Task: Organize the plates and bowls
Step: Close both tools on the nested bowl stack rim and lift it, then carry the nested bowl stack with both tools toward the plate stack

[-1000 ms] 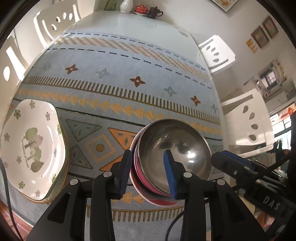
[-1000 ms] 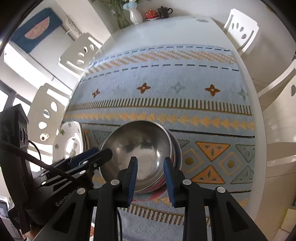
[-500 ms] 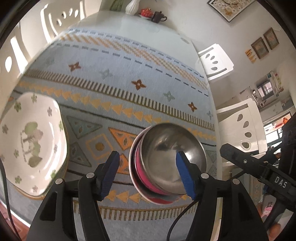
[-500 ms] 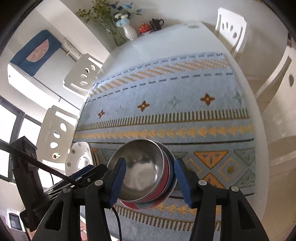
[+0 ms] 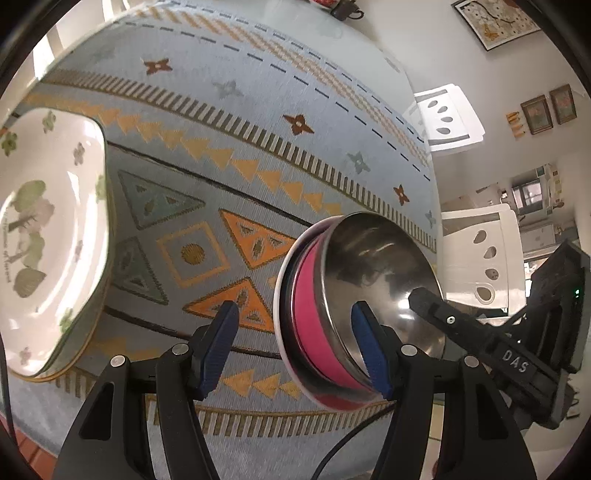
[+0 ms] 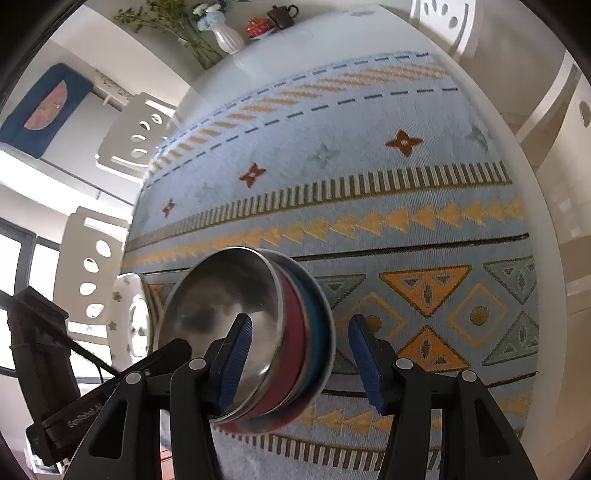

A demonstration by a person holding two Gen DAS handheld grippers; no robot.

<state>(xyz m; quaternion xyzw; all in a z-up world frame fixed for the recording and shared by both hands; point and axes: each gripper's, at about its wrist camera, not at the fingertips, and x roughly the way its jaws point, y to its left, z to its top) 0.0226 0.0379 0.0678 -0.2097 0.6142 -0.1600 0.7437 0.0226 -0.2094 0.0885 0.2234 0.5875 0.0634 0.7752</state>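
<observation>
Left claw [image 5: 295,350] wide open, nothing between the blue pads; right claw [image 6: 299,363] also wide open, gripping nothing. Both hover low over the near edge of the pale-blue patterned cloth [image 5: 229,177] covering the white surface [image 6: 332,29].

Nested stack of bowls, shiny steel bowl [image 5: 376,266] on top, sits on the cloth between the two claws. Left wrist view shows a bright pink band and a white outer rim under the steel bowl; right wrist view shows the same steel bowl [image 6: 221,295] with a red layer, then a teal one, so that side reveals an extra colour. Cannot tell the exact bowl count.

Stack of white plates with green floral print [image 5: 48,236] lies on the cloth well left of the bowls. Left view gives it nearly in full; right view shows only a sliver [image 6: 129,325] behind the bowls.

Only the right view shows the white vase with flowers [image 6: 227,37] at the far end.
</observation>
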